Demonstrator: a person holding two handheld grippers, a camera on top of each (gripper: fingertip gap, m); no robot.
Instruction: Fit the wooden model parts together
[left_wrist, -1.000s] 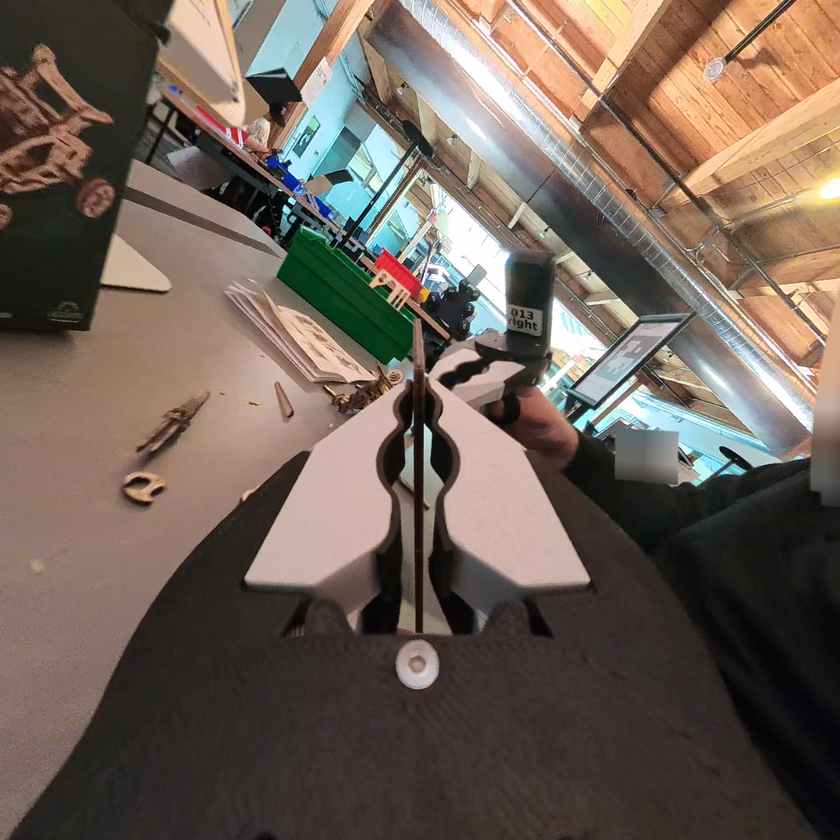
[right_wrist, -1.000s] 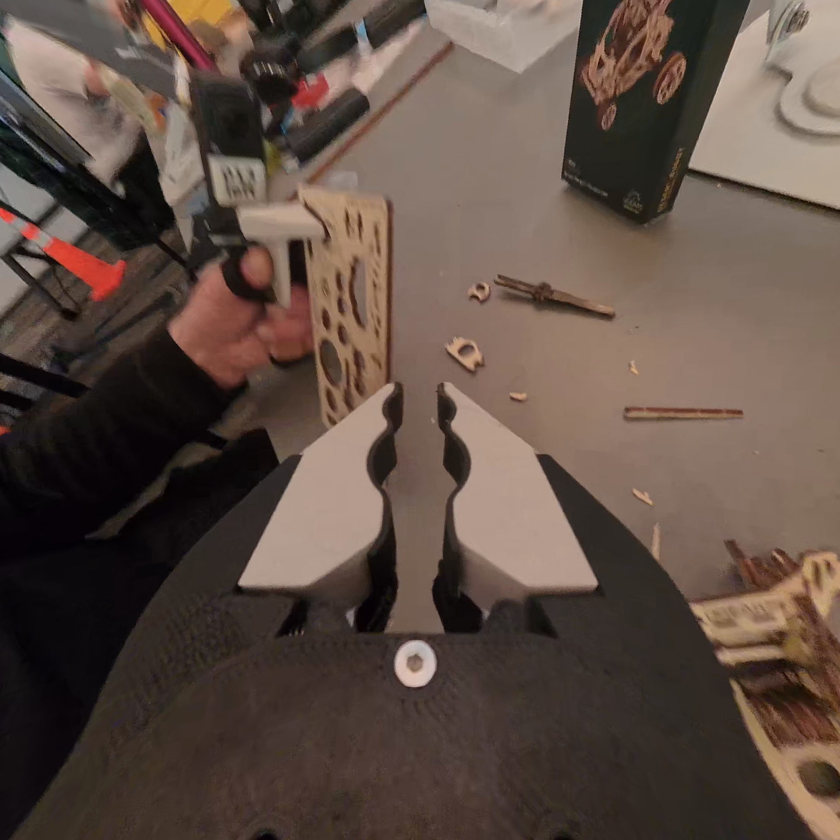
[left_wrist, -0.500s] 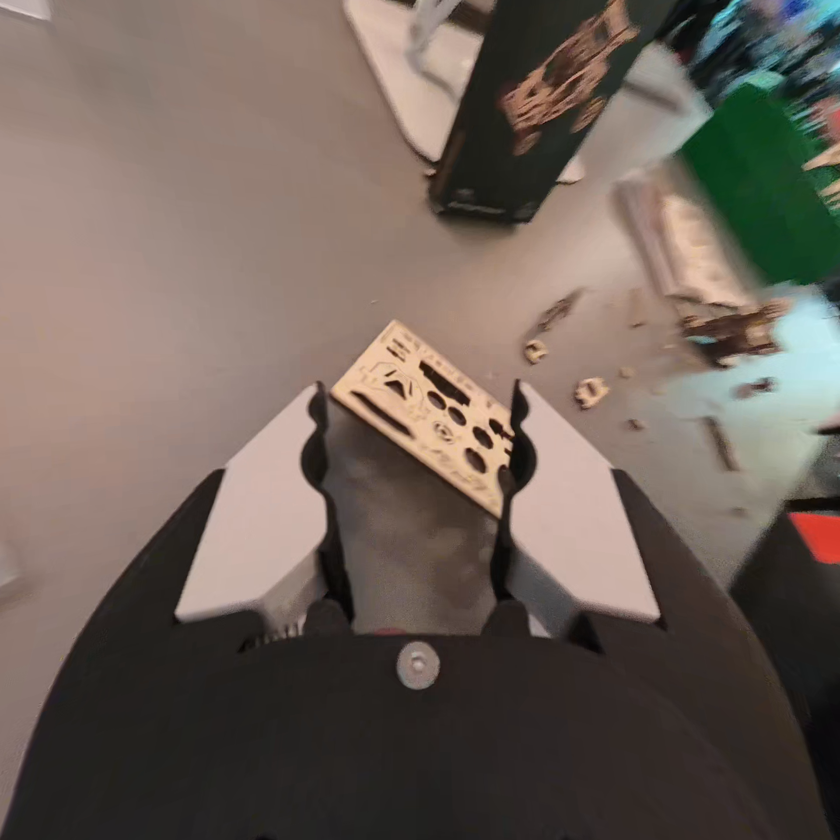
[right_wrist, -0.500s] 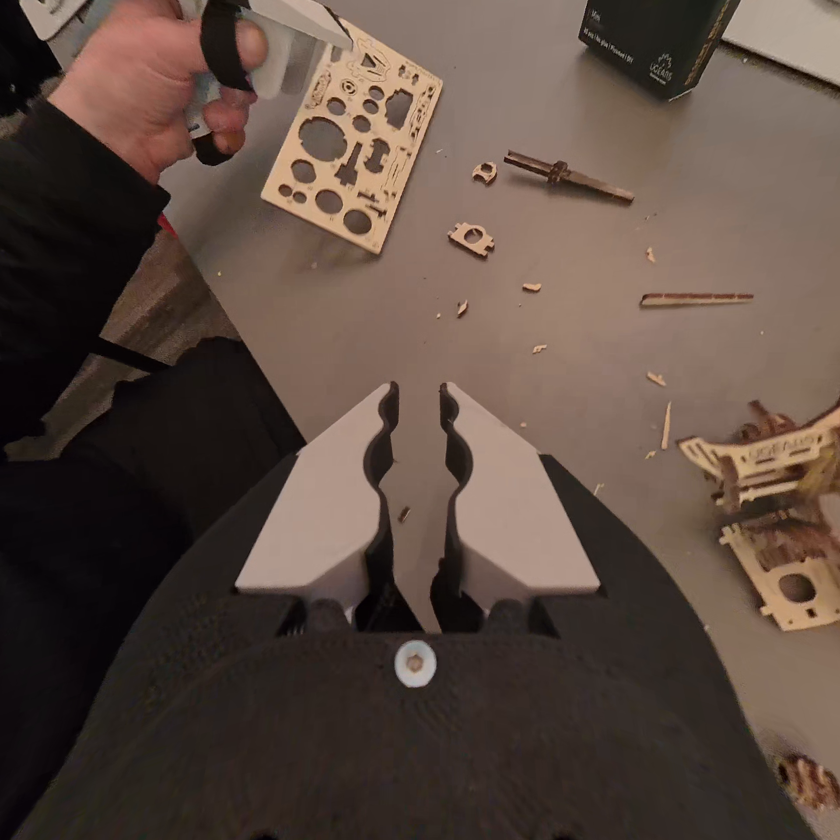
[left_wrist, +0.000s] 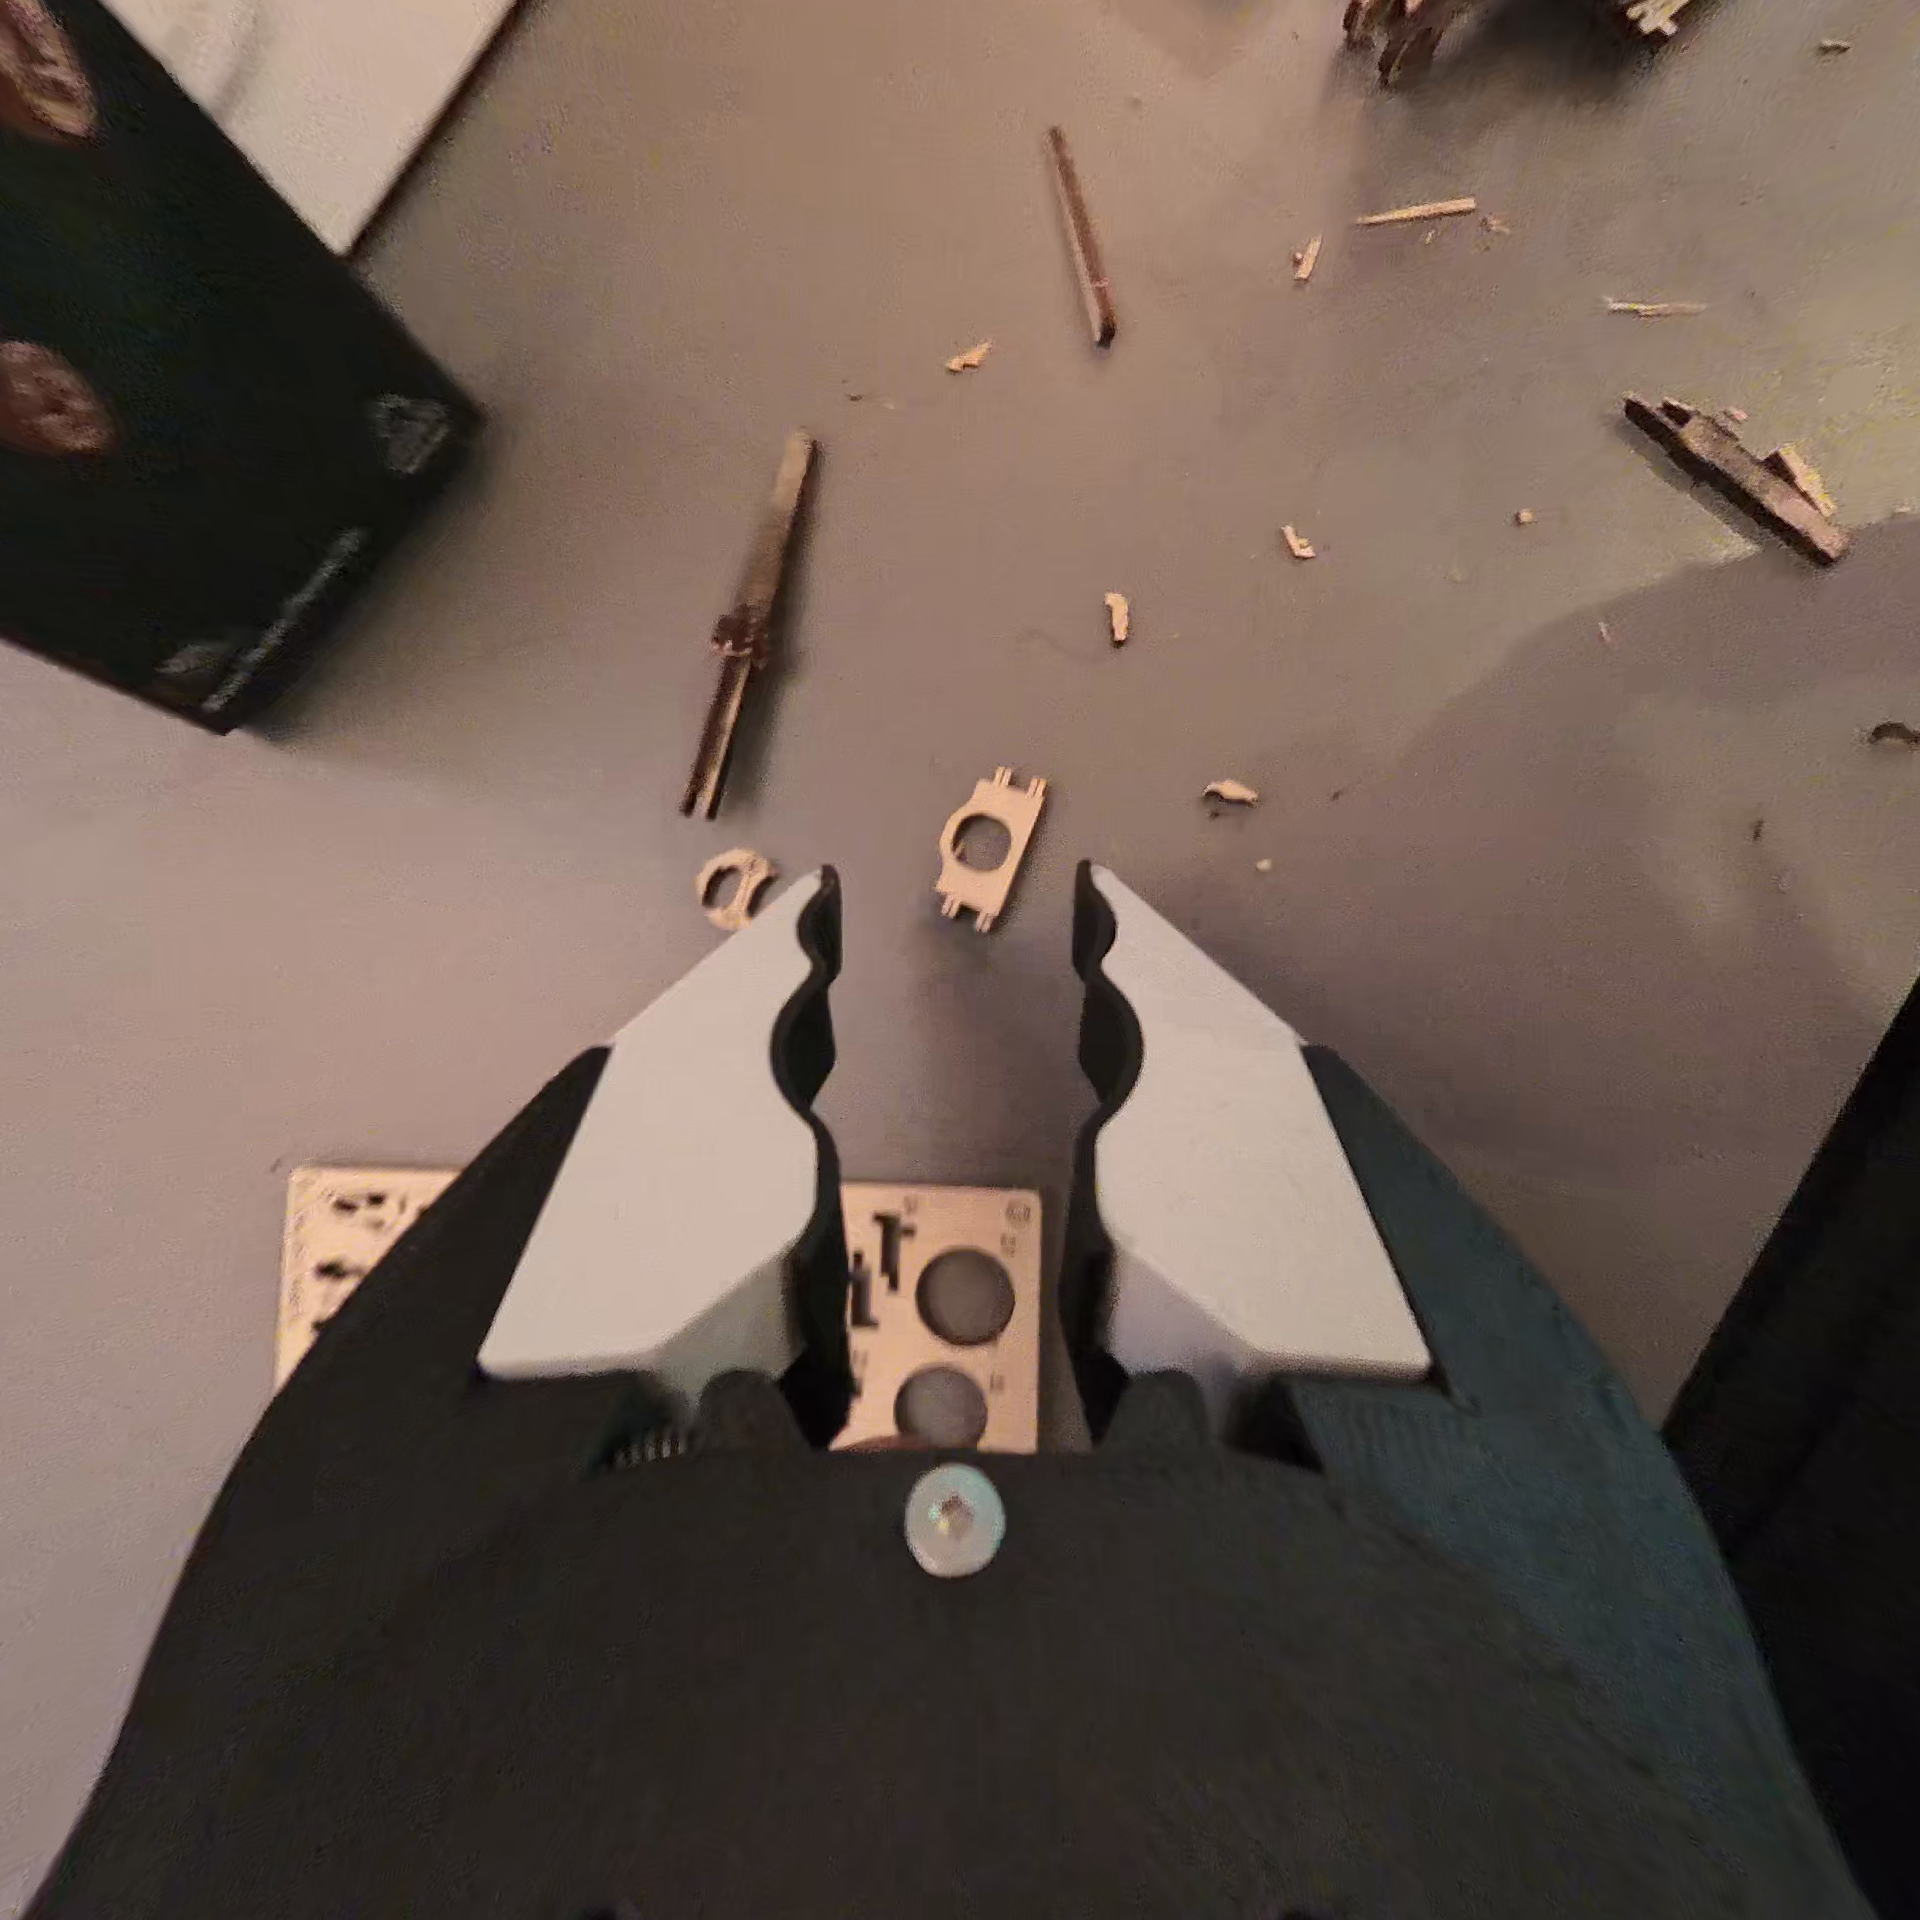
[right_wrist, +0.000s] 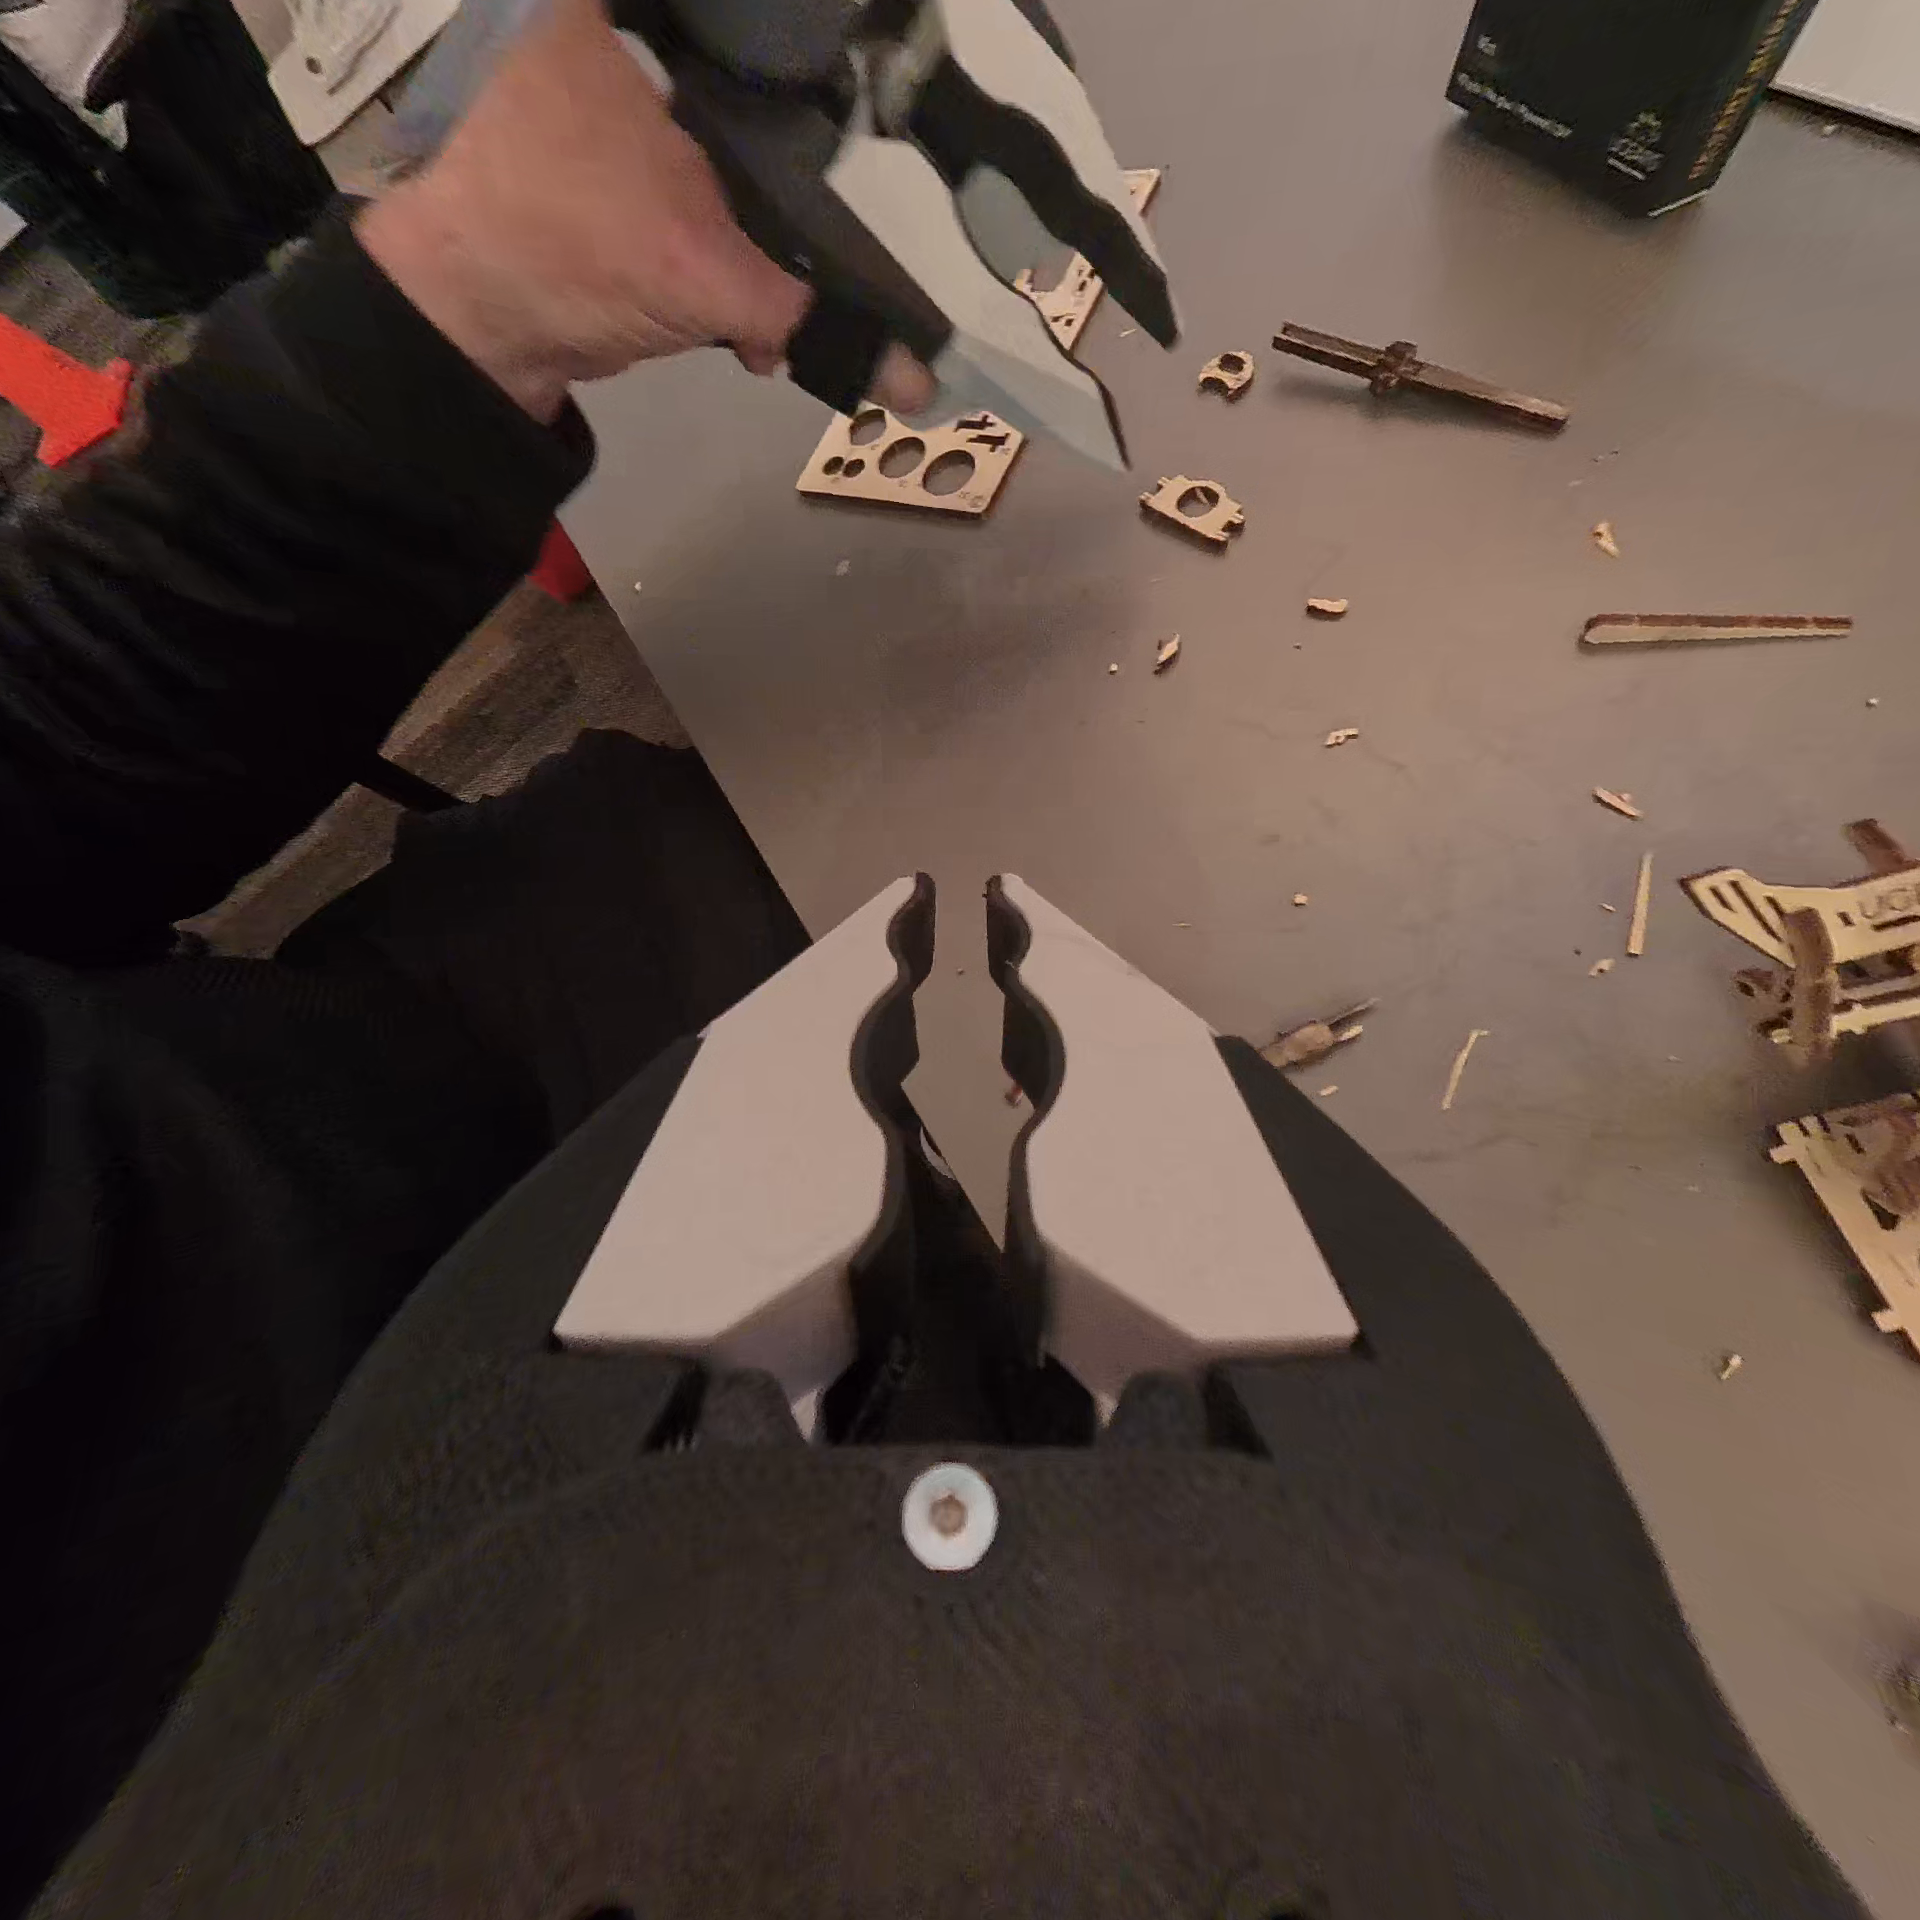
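Observation:
My left gripper (left_wrist: 956, 883) is open and empty, just above the grey table (left_wrist: 520, 935). Its tips flank a small flat wooden piece with a round hole (left_wrist: 987, 847). The right wrist view shows the same gripper (right_wrist: 1143, 395) held in a hand, above that piece (right_wrist: 1195, 509). The pale wooden parts sheet (left_wrist: 935, 1299) lies flat on the table under the left gripper; it also shows in the right wrist view (right_wrist: 914, 468). My right gripper (right_wrist: 958, 888) is empty, its jaws a narrow gap apart, over the table's near edge. A part-built wooden model (right_wrist: 1829, 966) lies at the right.
A small ring-shaped piece (left_wrist: 732, 883) lies by the left fingertip. A dark axle-like part (left_wrist: 748, 623), loose sticks (left_wrist: 1081, 234) and several wood chips are scattered about. A black box (left_wrist: 187, 416) stands at the left. A tapered stick (right_wrist: 1714, 629) lies mid-table. There is about 20 cm between the tips of the two grippers. My left tips are roughly 15 cm from the tapered stick (right_wrist: 1714, 629). Look for it in the left wrist view (left_wrist: 1075, 223) too.
The left gripper swung down, laid the parts sheet flat on the table, let go and opened, then moved over the small holed piece. The right gripper drew back toward the table edge.

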